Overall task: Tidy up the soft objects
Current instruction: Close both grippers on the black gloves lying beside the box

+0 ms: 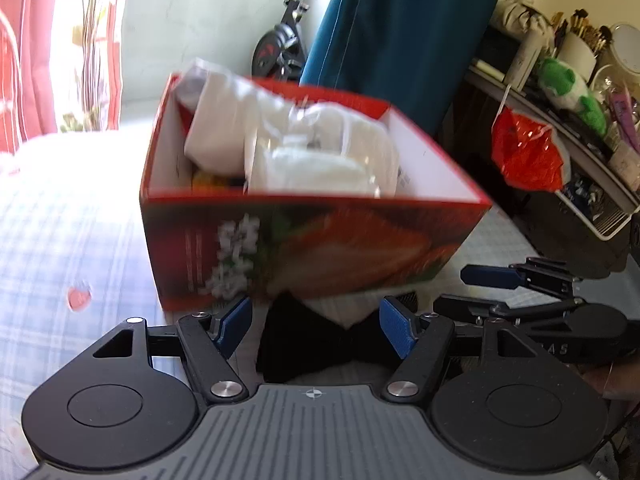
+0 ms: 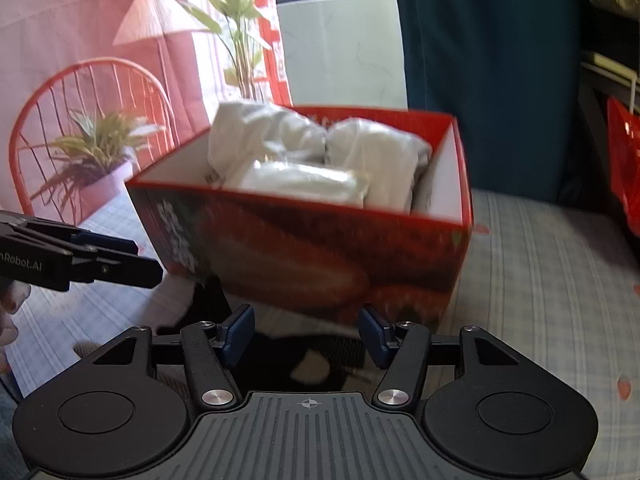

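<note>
Nearest the left wrist camera, the left gripper has its jaws standing wide, the blue pads apart with nothing pressed between them. Just beyond and below them lies a black-and-white soft item, a dark fabric with a pale patch, resting on the bed, whose cover is a light blue check. The right gripper also holds its jaws apart, a little narrower than the left, and they grip nothing; the same dark fabric lies under and just past its pads. The two grippers sit side by side, each showing at the edge of the other's view.

Directly behind the fabric stands a red cardboard box, open at the top, printed with what looks like fruit and white blossoms, though blur makes the print hard to read. The fabric's far edge seems to touch or slip under the box's near wall. Inside the box are several white soft bundles in clear plastic wrap, piled above the rim.

Farther off, a teal curtain hangs behind the box. To the right a cluttered shelf carries a green plush toy and a red plastic bag. To the left stand a red wire chair and potted plants.
</note>
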Available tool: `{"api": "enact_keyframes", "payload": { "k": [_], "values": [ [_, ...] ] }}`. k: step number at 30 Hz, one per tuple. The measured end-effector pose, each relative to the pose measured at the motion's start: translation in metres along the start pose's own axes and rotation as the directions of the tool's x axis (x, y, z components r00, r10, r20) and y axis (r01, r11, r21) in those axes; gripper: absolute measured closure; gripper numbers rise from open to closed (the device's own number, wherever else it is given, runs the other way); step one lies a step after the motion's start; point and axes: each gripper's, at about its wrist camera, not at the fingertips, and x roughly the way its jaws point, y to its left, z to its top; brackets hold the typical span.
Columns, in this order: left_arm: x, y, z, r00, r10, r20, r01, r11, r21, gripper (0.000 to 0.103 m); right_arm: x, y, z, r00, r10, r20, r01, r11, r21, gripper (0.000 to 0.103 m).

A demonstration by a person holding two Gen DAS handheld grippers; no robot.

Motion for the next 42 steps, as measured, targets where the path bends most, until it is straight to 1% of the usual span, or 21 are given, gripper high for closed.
{"api": "enact_keyframes", "payload": {
  "k": [6,8,12,15,16,17,18,19,20,22,23,25,28,34,38,42],
  "values": [
    [0.028,0.012,-0.018,0.998,-0.014,-0.067,0.012,0.999,-0.037,0.031,0.02,0.0,-0.03,0.998,-0.016,-0.061,0.018,0.999,0.031,0.041],
    [0.035,0.014,-0.022,0.997,-0.023,-0.08,0.019,0.999,-0.048,0.031,0.025,0.002,-0.035,0.997,-0.018,-0.071,0.021,0.999,0.036,0.041],
    [0.05,0.016,-0.026,0.995,-0.031,-0.096,0.026,0.998,-0.05,0.033,0.036,0.005,-0.04,0.996,-0.02,-0.089,0.023,0.999,0.031,0.037],
    [0.059,0.018,-0.028,0.994,-0.033,-0.103,0.028,0.998,-0.052,0.036,0.043,0.007,-0.039,0.995,-0.031,-0.096,0.032,0.999,0.008,0.037],
    [0.061,0.018,-0.028,0.995,-0.03,-0.094,0.026,0.999,-0.044,0.038,0.044,0.008,-0.039,0.995,-0.036,-0.098,0.036,0.999,-0.001,0.037],
    [0.062,0.017,-0.028,0.996,-0.025,-0.09,0.022,0.999,-0.034,0.042,0.046,0.008,-0.038,0.994,-0.037,-0.1,0.036,0.999,-0.008,0.037],
    [0.062,0.015,-0.029,0.996,-0.014,-0.085,0.013,1.0,-0.021,0.048,0.047,0.008,-0.038,0.994,-0.04,-0.101,0.038,0.999,-0.017,0.038],
    [0.062,0.016,-0.029,0.997,0.001,-0.081,-0.002,1.0,-0.01,0.063,0.048,0.009,-0.039,0.994,-0.046,-0.098,0.044,0.999,-0.024,0.04],
    [0.063,0.018,-0.03,0.997,0.003,-0.082,-0.004,1.0,-0.01,0.074,0.049,0.01,-0.039,0.994,-0.049,-0.097,0.047,0.998,-0.031,0.042],
    [0.064,0.024,-0.031,0.997,-0.017,-0.081,0.014,0.999,-0.039,0.079,0.05,0.01,-0.039,0.994,-0.05,-0.093,0.046,0.998,-0.044,0.048],
    [0.064,0.026,-0.032,0.997,-0.018,-0.078,0.014,0.999,-0.044,0.083,0.05,0.01,-0.039,0.995,-0.045,-0.091,0.042,0.998,-0.041,0.051],
    [0.063,0.027,-0.032,0.997,-0.011,-0.076,0.008,0.999,-0.043,0.086,0.052,0.011,-0.037,0.995,-0.034,-0.09,0.03,0.999,-0.04,0.06],
    [0.061,0.027,-0.033,0.997,0.007,-0.075,-0.011,0.999,-0.049,0.086,0.055,0.014,-0.035,0.995,-0.022,-0.093,0.019,0.999,-0.037,0.068],
    [0.048,0.035,-0.042,0.997,0.035,-0.072,-0.041,0.995,-0.087,0.086,0.057,0.024,-0.036,0.995,0.023,-0.094,-0.025,0.999,-0.024,0.077],
    [0.037,0.038,-0.05,0.996,0.053,-0.067,-0.06,0.992,-0.109,0.086,0.056,0.032,-0.041,0.995,0.057,-0.086,-0.057,0.998,-0.005,0.079],
    [0.028,0.042,-0.06,0.997,0.06,-0.054,-0.067,0.989,-0.134,0.086,0.053,0.036,-0.046,0.995,0.073,-0.071,-0.072,0.997,0.012,0.079]
  ]
}}
